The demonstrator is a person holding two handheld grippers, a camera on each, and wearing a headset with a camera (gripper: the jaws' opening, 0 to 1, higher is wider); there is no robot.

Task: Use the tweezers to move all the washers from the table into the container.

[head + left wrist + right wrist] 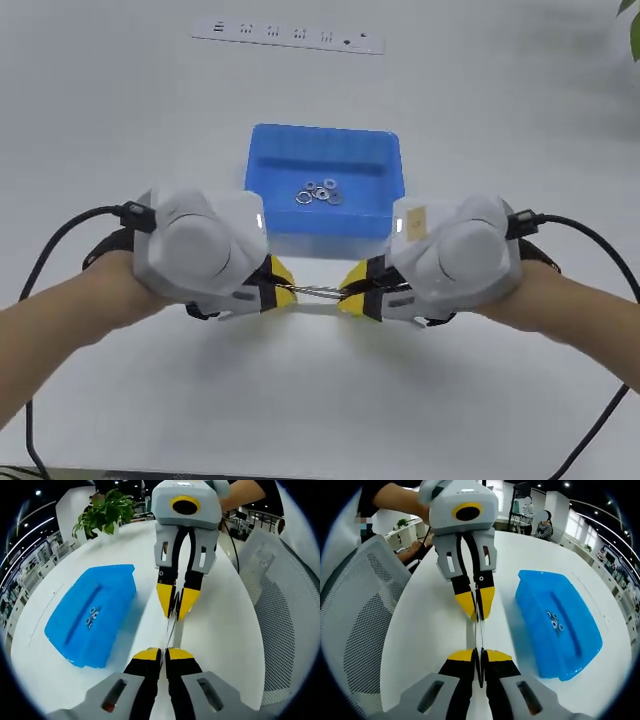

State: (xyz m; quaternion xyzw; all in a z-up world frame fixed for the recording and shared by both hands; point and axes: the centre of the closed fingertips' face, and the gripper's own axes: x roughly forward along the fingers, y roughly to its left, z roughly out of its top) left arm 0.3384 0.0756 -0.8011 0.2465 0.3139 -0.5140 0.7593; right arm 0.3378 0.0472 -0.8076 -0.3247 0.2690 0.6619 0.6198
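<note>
Two handheld grippers meet tip to tip low over a white table (320,400). The left gripper (278,283) and right gripper (355,290) each clamp one end of the tweezers (318,291), whose arms lie pressed together with nothing visibly between them. The washers (320,192) sit clustered inside the blue container (270,150) just behind. This looks like a handover or put-down, so one side should release only while the other grips firmly.

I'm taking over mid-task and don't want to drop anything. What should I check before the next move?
1. Left tongs shut on tweezers: ok.
2. Right tongs shut on tweezers: ok.
3. Tweezer tips free to pick: not ok, both ends are held.
4. Washers in container: ok, a cluster lies inside.
5. No washers left on table: cannot tell, the tongs hide part of it.
6. Container upright, just beyond the tongs: ok.
</note>
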